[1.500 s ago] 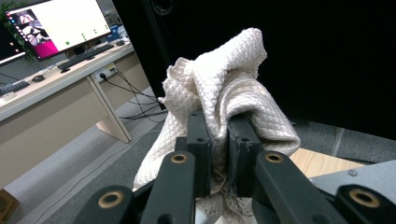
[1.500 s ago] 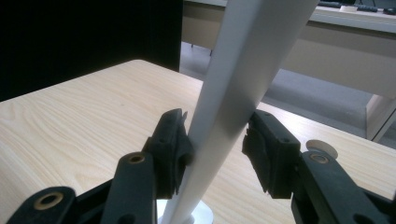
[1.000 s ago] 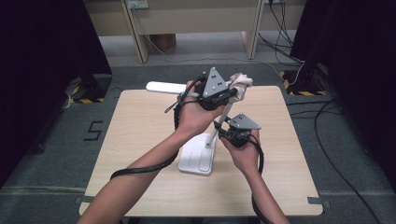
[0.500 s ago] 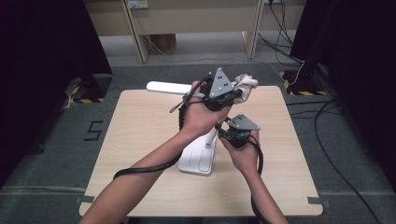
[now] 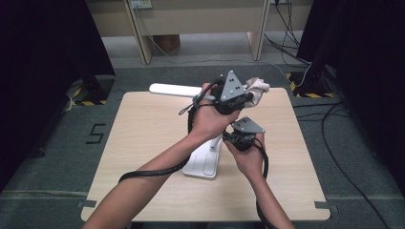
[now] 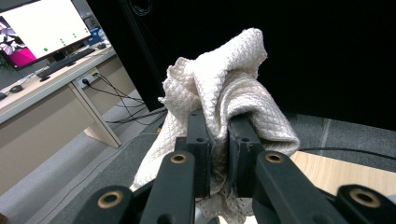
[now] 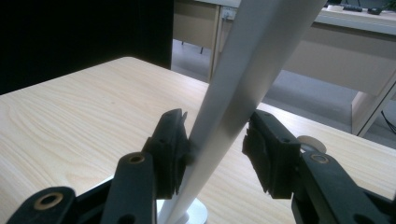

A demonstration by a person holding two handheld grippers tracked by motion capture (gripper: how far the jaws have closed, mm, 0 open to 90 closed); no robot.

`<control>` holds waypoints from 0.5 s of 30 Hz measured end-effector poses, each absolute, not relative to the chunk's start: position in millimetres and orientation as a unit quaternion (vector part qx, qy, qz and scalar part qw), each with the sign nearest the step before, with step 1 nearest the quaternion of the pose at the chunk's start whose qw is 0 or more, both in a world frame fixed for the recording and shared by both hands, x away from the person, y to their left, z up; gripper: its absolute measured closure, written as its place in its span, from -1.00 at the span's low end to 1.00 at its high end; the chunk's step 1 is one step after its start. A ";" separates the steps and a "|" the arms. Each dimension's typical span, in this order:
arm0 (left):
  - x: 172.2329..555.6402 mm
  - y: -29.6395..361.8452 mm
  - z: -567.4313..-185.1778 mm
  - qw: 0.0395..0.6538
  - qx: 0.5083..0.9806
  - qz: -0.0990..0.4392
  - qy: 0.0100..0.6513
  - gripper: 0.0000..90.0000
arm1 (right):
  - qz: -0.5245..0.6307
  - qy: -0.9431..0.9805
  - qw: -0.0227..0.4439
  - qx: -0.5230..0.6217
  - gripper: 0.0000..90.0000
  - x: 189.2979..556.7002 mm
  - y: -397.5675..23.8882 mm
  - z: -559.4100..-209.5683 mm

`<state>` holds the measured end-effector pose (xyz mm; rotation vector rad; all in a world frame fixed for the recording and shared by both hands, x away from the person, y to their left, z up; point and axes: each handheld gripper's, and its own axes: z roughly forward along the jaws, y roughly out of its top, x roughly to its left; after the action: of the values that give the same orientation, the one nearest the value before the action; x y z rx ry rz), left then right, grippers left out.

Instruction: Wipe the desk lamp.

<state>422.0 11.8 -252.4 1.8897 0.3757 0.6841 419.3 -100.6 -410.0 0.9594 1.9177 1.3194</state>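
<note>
A white desk lamp stands mid-table, its base point(image 5: 203, 164) flat on the wood and its long head point(image 5: 172, 89) reaching over the far left edge. My right gripper point(image 5: 225, 138) point(image 7: 215, 140) is shut on the lamp's slanted white arm point(image 7: 233, 102) just above the base. Above and beyond it, my left gripper point(image 5: 248, 95) point(image 6: 217, 126) is shut on a bunched white waffle-weave cloth point(image 5: 258, 88) point(image 6: 233, 79), which it holds up near the top of the arm. The forearm behind the left gripper hides most of the arm in the high view.
The light wooden table point(image 5: 143, 133) has bare surface left and right of the lamp. Desk legs point(image 5: 143, 38) and cables point(image 5: 334, 119) lie on the grey floor beyond and to the right. Dark curtains flank both sides.
My left gripper with the cloth has drifted slightly to the right. The right gripper and the lamp have stayed put.
</note>
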 end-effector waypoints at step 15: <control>402.7 61.0 -242.4 0.543 0.772 0.284 0.170 0.81 | 0.504 0.723 0.305 0.361 0.24 419.1 -99.6 -410.6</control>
<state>402.7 61.0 -242.4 1.8329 0.4027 0.6732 419.1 -99.6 -410.6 0.9571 1.9150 1.3342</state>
